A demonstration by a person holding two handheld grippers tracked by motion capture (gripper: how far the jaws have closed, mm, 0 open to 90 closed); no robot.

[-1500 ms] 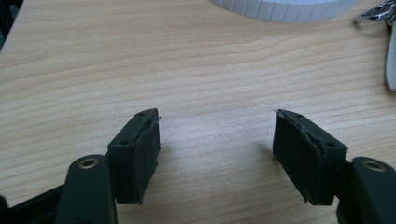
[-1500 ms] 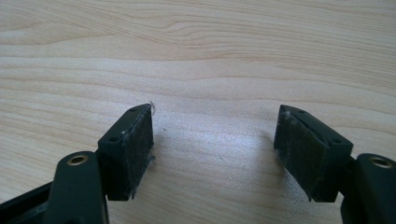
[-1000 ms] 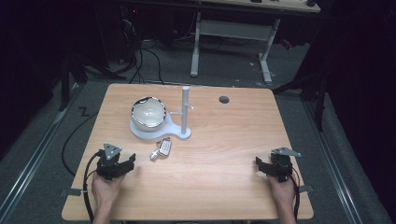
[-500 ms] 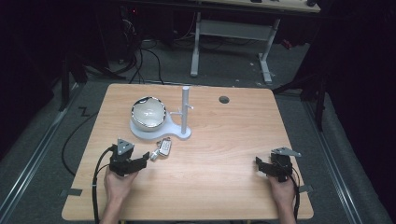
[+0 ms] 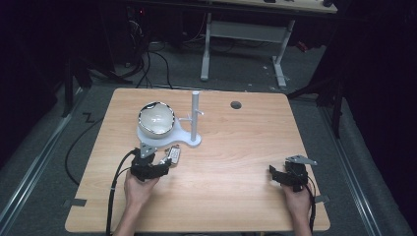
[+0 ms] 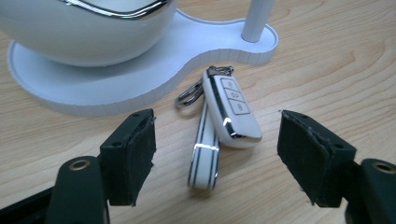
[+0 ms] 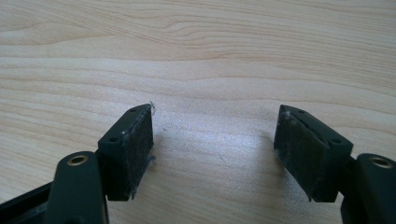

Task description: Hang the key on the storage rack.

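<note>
**Tongs open over the car key; nothing held**

My left tongs [image 6: 217, 158] stand with jaws wide apart, one to each side of the car key [image 6: 232, 112], touching neither it nor its strap [image 6: 204, 151]. The key lies flat on the wooden table [image 6: 336, 70], buttons up, white with a chrome edge. The white strap lies beside it, joined to it by a metal ring at the far end. Key and strap rest just beside the edge of the white stand [image 6: 154, 65], apart from it. On the stand's round part sits a white bowl [image 6: 88, 28] with a silver rim; a white post [image 6: 257, 18] rises from its narrow end.

In the high view my left tongs [image 5: 156, 167] sit close to the stand [image 5: 189, 140], with the key [image 5: 173, 155] just ahead of them.

My right tongs [image 7: 215, 154] are also wide open, holding nothing, bare wood between the jaws. In the high view they [image 5: 285, 176] rest near the table's right edge, well apart from key and stand
</note>
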